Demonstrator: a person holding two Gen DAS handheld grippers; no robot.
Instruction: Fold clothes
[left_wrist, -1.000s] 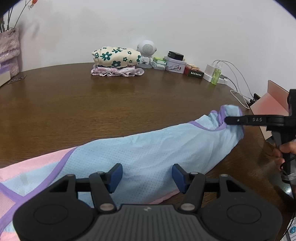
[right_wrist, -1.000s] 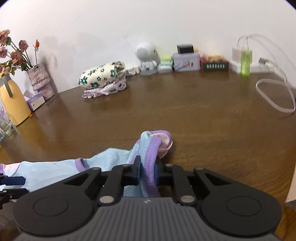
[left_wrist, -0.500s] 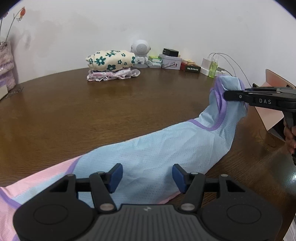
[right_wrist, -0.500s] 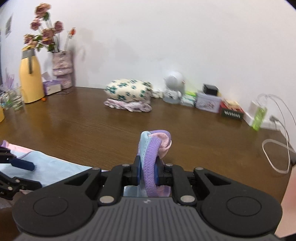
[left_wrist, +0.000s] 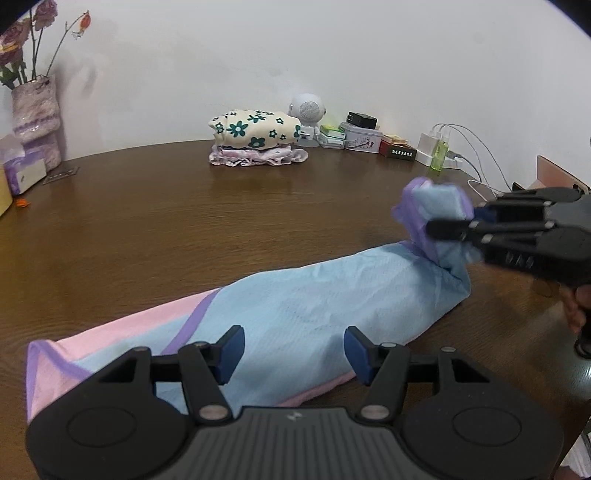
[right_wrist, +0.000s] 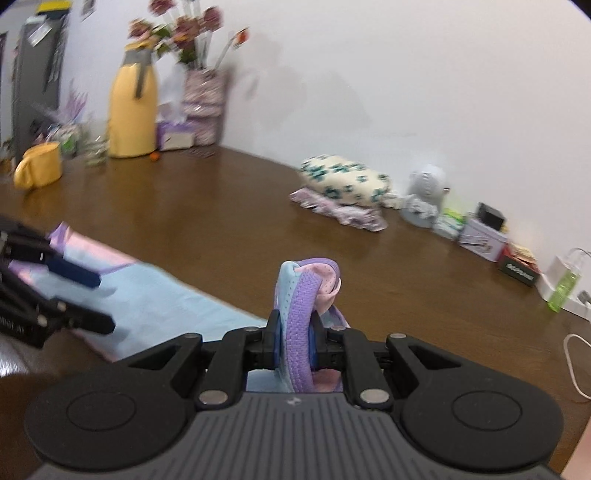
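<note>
Brown wooden surface (left_wrist: 155, 221) against a plain white wall. Light-blue garment (left_wrist: 332, 295) with pink panel and purple trim lies stretched along the near edge, one end bunched and lifted off the wood.

Right gripper (right_wrist: 294, 345): jaws clamped tight on the garment's purple-trimmed end, fabric sticking up in a knot above the pads. Seen from the left wrist camera, that gripper (left_wrist: 476, 221) holds the bunched end up over the right part of the surface; the rest of the cloth slopes down from it and lies flat. A hand (left_wrist: 578, 306) shows below its body, partly cut off by the frame.

Left gripper (left_wrist: 293, 349): jaws apart, blue pads (left_wrist: 231, 349) either side of the garment's middle, nothing pinched. Cannot tell whether the pads touch the cloth or sit just above it. From the right wrist camera, the left gripper (right_wrist: 85, 299) sits over the pink-and-blue far end, blurred.

Back edge, by the wall:
- folded stack (left_wrist: 255, 142), cream floral piece on top of a pink-and-white one
- small white round speaker (left_wrist: 307, 109) just beside the stack
- tins and small boxes (left_wrist: 364, 138) in a row
- white power strip (left_wrist: 430, 149) with cables, green bottle (left_wrist: 439, 149) touching it

Far left corner: yellow jug (right_wrist: 132, 107), vase of flowers (right_wrist: 201, 99), tissue box (right_wrist: 175, 134), yellow cup (right_wrist: 38, 170).
</note>
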